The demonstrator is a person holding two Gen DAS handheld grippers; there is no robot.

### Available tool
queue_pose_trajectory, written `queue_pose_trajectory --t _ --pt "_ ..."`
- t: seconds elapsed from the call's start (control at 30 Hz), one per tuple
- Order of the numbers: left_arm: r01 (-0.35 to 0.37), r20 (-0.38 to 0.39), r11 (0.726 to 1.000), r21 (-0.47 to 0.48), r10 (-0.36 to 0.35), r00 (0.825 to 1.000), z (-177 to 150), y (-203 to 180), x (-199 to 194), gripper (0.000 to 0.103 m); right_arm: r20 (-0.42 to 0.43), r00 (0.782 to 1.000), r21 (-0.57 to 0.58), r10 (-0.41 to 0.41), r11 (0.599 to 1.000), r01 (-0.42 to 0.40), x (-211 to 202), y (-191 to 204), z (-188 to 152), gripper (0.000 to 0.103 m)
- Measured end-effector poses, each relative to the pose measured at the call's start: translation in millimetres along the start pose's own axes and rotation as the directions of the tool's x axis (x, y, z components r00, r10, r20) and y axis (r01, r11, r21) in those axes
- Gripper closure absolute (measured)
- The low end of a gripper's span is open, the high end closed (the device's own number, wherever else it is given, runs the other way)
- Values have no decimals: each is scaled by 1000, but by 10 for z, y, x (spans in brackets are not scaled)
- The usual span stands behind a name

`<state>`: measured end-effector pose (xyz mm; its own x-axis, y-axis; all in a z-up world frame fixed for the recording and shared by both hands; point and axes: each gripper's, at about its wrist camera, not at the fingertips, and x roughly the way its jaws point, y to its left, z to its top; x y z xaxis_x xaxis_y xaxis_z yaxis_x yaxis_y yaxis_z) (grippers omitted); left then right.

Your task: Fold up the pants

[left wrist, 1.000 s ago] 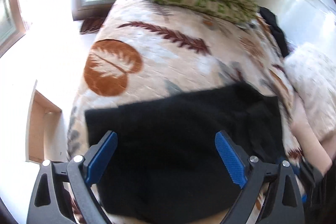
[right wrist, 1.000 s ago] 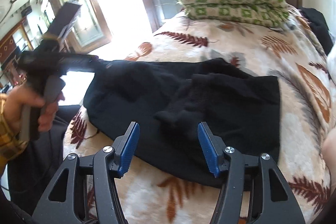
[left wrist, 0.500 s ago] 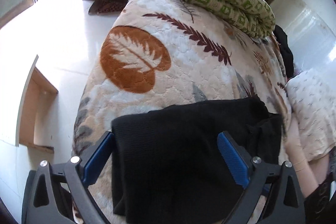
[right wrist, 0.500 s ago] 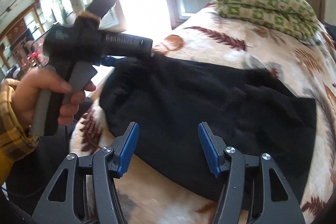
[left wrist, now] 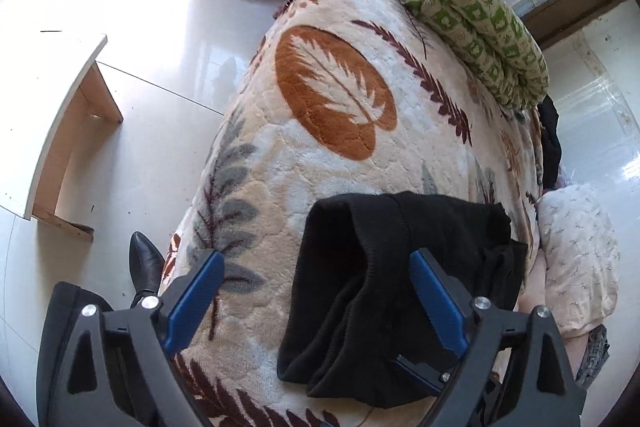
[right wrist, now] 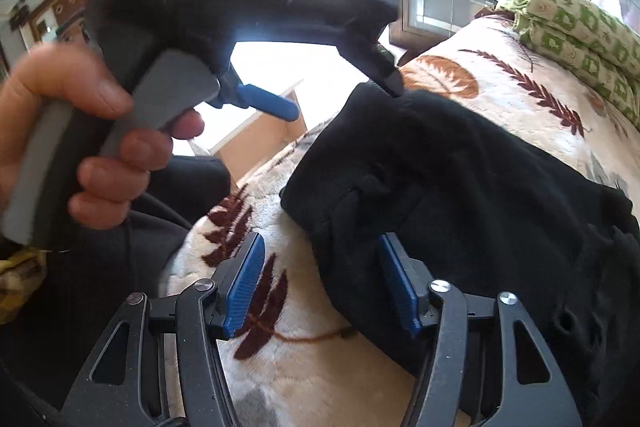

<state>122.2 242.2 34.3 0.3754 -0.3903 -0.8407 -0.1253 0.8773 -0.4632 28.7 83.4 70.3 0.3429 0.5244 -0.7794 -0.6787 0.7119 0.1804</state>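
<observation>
While the folded black knit pants (left wrist: 400,267) lie on the cream plush leaf-print blanket (left wrist: 320,155), I see my left gripper (left wrist: 316,291) closing, wide apart over their left edge, and my right gripper (right wrist: 320,279) opening around their near corner, neither pinching cloth.

Black pants (left wrist: 400,267) (bunched) on bed.

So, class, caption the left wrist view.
Open left gripper closing over folded black knit pants on leaf-patterned fleece blanket.
</observation>
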Motion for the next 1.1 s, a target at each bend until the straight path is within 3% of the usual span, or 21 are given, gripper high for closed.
queue_pose_trajectory --t 0.07,0.2,0.3,0.33,0.47,0.63,0.73,0.83,0.87,0.97,1.0,1.1 --pt "8 -17 1000 7 -8 1000 8 -27 51 14 1 1000 -21 -30 999 30 55 -1 19 42" --pt "28 -16 1000 -6 -28 999 36 -30 64 16 26 985 -154 -168 973 170 177 118 34 57" --pt "35 -19 999 -14 -35 999 33 -8 71 16 58 977 -199 -205 957 213 164 174 18 69" --pt "38 -21 999 -20 -39 999 32 5 75 16 65 979 -180 -195 962 204 116 149 15 75" --pt "65 -27 997 -35 -66 997 26 3 97 16 85 987 -100 -140 984 148 -69 30 31 83" --pt "96 -23 994 -42 -97 995 13 -24 119 16 112 990 -13 -90 996 92 -197 -93 134 83" --pt "135 -32 989 -56 -137 990 7 -41 165 25 117 990 0 -83 996 84 -216 -88 145 83" --pt "121 -36 991 -61 -123 992 -7 -61 213 27 118 990 4 -79 997 79 -216 -116 142 83" --pt "120 -32 991 -62 -122 992 -8 -63 209 31 119 990 7 -79 997 78 -227 -125 139 83" --pt "195 -26 978 -78 -197 980 -37 -69 175 65 123 989 13 -78 997 77 -270 -141 125 84" --pt "211 -22 975 -77 -213 977 -44 -83 163 72 123 989 16 -77 997 75 -281 -142 122 84" --pt "222 -7 973 -61 -223 975 -60 -128 112 77 126 989 20 -72 997 70 -302 -139 113 84"
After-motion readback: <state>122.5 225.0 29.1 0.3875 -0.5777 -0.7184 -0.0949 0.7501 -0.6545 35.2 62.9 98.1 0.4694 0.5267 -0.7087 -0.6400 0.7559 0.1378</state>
